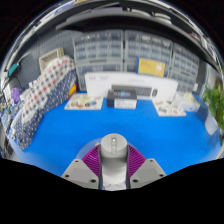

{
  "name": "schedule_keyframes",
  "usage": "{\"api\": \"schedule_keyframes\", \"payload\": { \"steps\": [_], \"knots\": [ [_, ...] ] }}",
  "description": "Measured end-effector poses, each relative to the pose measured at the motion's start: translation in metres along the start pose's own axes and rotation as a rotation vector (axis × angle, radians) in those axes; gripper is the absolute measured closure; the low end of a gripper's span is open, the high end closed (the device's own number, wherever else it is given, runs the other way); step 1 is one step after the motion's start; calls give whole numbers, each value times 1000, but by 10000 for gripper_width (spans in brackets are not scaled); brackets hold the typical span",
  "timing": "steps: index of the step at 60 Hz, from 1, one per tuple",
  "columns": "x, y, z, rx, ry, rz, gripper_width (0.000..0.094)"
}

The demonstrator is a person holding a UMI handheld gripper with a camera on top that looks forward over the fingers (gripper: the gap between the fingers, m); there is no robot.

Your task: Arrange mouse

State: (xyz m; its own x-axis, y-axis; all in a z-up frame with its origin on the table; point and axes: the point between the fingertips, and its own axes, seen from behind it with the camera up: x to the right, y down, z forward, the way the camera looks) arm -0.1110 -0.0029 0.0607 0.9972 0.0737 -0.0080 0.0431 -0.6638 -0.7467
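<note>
A light grey computer mouse (113, 158) with a scroll wheel on top stands nose-up between my two fingers. My gripper (113, 164) is shut on it: both purple pads (94, 161) press against its sides. The mouse is held above the blue table surface (110, 125). Its lower end is hidden by the gripper body.
A white printer-like box (131, 89) stands beyond the fingers at the table's far side. A yellow pad (84, 102) lies left of it. A patterned cloth bundle (42, 95) lies along the left. Shelves with drawers (120, 48) line the back wall. A green plant (214, 100) is at the right.
</note>
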Motion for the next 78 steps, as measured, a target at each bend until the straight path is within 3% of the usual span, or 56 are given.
{"api": "schedule_keyframes", "payload": {
  "steps": [11,16,25,34,36,37,41,42,44,58,78],
  "knots": [
    [-1,69,29,-106,12,-33,603],
    [-2,67,32,-65,16,-54,603],
    [-1,66,32,-67,10,-22,551],
    [-3,69,31,-124,11,2,452],
    [-4,68,28,-140,10,22,353],
    [-4,64,26,-138,12,32,357],
    [-4,44,14,-100,31,46,58],
    [-4,38,10,-91,34,45,106],
    [-5,28,1,-76,43,45,50],
    [-26,-48,-80,44,70,38,64],
    [-76,-82,-158,171,40,8,53]
  ]
}}
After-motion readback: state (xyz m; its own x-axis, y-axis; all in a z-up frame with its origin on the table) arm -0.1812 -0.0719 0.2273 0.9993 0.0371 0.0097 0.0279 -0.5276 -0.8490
